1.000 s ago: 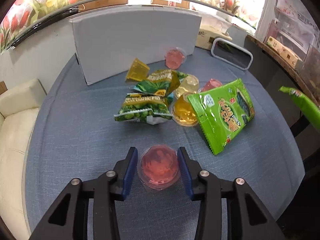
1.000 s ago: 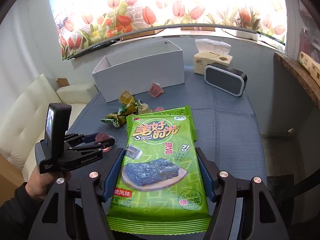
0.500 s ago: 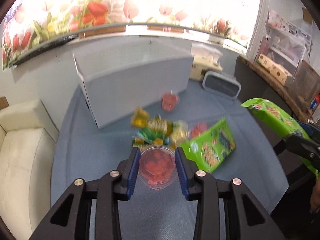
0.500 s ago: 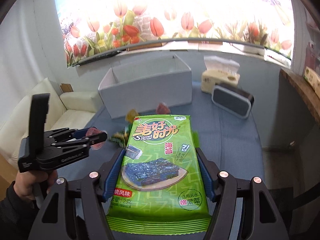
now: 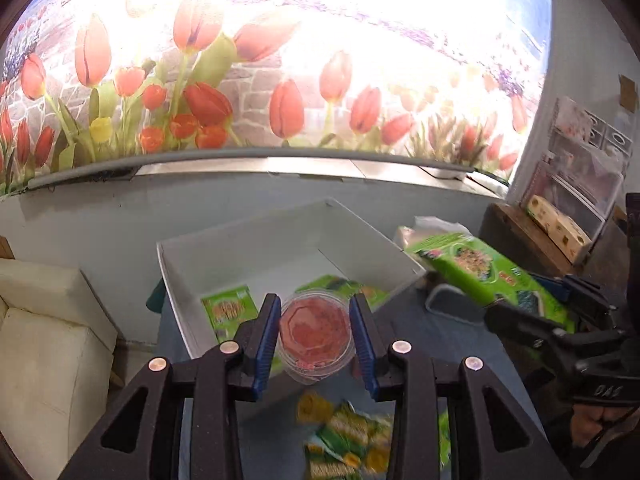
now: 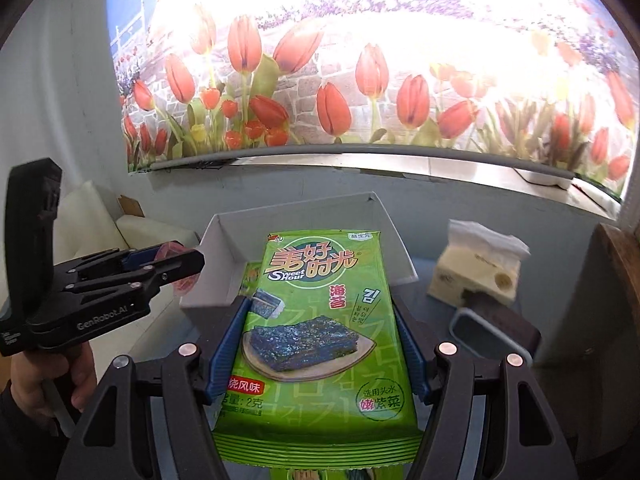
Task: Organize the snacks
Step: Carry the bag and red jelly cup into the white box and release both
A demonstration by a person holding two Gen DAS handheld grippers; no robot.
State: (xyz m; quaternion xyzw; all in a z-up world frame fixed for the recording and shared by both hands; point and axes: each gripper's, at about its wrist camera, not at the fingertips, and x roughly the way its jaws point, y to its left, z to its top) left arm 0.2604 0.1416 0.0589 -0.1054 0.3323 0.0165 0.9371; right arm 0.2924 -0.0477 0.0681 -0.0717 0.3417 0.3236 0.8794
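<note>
Two loads are in hand at once, and both are in the carrying step of the sort. Your left hand-held gripper [image 5: 314, 338] is clenched on a pink jelly cup [image 5: 316, 334], the blue pads [image 5: 267, 338] pressing its sides, and it is clear of the counter [image 5: 420, 332], held just short of the near wall of the white box [image 5: 280, 240]. Your right hand-held gripper [image 6: 320, 344] grasps a green seaweed packet [image 6: 320, 320] by its long edges, the packet lying flat between the jaws with its far end reaching over the box's near rim. Below the left gripper a heap of small snack packets [image 5: 344, 436] lies on the counter, blurred, so sorting is judged well short of done. Inside the box, green packets [image 5: 230, 310] already rest on the floor at the near side; the far half looks bare. Beyond the box to the right stand a tissue box [image 6: 476, 268] and a dark framed item [image 6: 496, 328] that I cannot identify. The next move, in my judgement, calls for bringing each load past the rim before you let go, and for staggering the two releases: both grippers converge on the same opening, and the long packet could foul the cup or catch the box wall.
</note>
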